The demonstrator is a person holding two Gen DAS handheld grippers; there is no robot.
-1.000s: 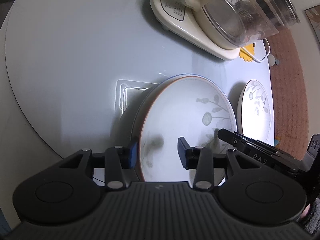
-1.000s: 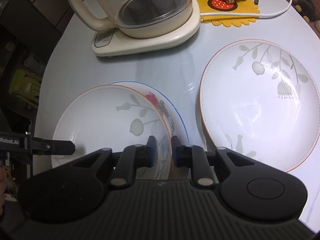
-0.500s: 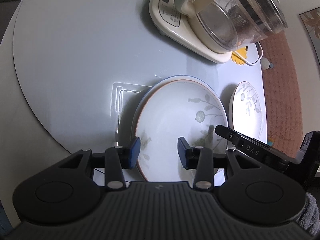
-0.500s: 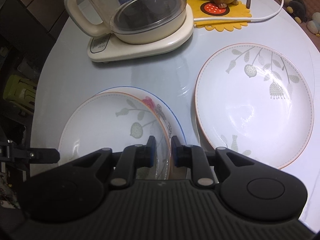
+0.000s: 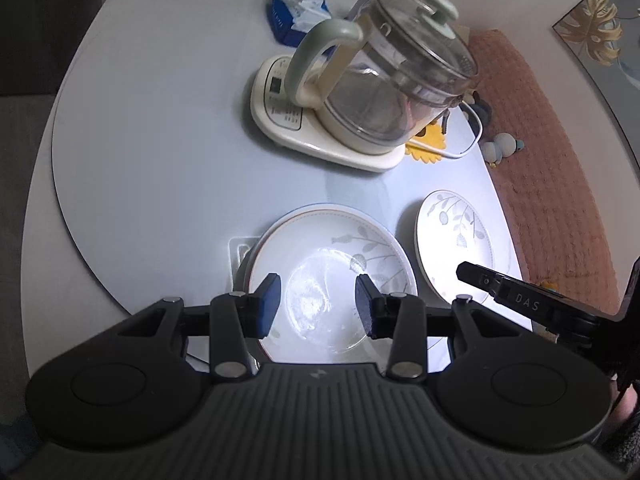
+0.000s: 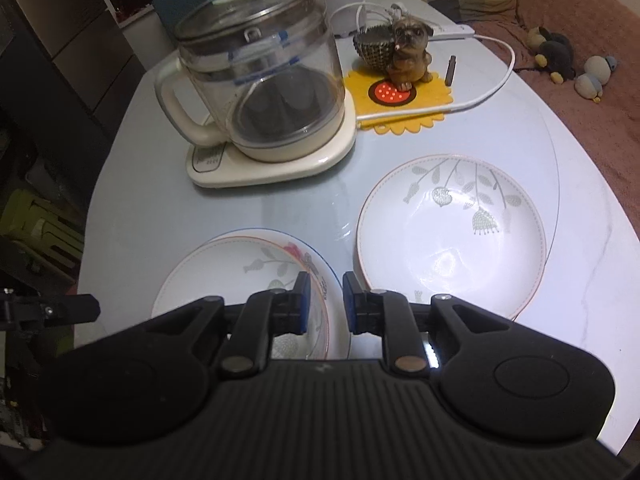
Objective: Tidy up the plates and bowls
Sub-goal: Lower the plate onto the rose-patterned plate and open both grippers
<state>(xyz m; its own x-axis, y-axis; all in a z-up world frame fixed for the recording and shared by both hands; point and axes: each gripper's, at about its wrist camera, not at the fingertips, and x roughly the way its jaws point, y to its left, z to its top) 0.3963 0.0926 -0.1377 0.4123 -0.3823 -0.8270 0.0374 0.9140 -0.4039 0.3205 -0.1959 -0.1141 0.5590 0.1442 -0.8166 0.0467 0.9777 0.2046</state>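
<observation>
While both grippers are hanging above the round pale-blue glass-topped table (image 6: 256, 208), the task's plates are lying flat on it in 2 places. A white shallow plate with grey leaf print and a thin orange rim line (image 6: 236, 276) is sitting on top of a blue-rimmed plate with a red flower (image 6: 310, 258), slightly off centre, so the lower one is showing along the right side only. A matching white leaf-print plate (image 6: 452, 232) is lying alone just to the right, apart from the stack.

The left gripper (image 5: 318, 306) is standing partly open with nothing between its blue pads, over the stack's centre. The right gripper (image 6: 325, 302) is standing nearly closed, a narrow gap showing, and holding nothing, over the stack's right edge.

Judgement: the next step is likely adding the lone plate to the stack. Doing it well is calling for a pinch on the near rim, a level lift, and a centred lowering so the rims are nesting rather than riding up.

The near edge of each plate is being cut off by the gripper bodies. Glare is washing out the plate centres. Whether any bowl is present cannot be told. The glass kettle on its cream base (image 6: 264, 92) is standing well behind
</observation>
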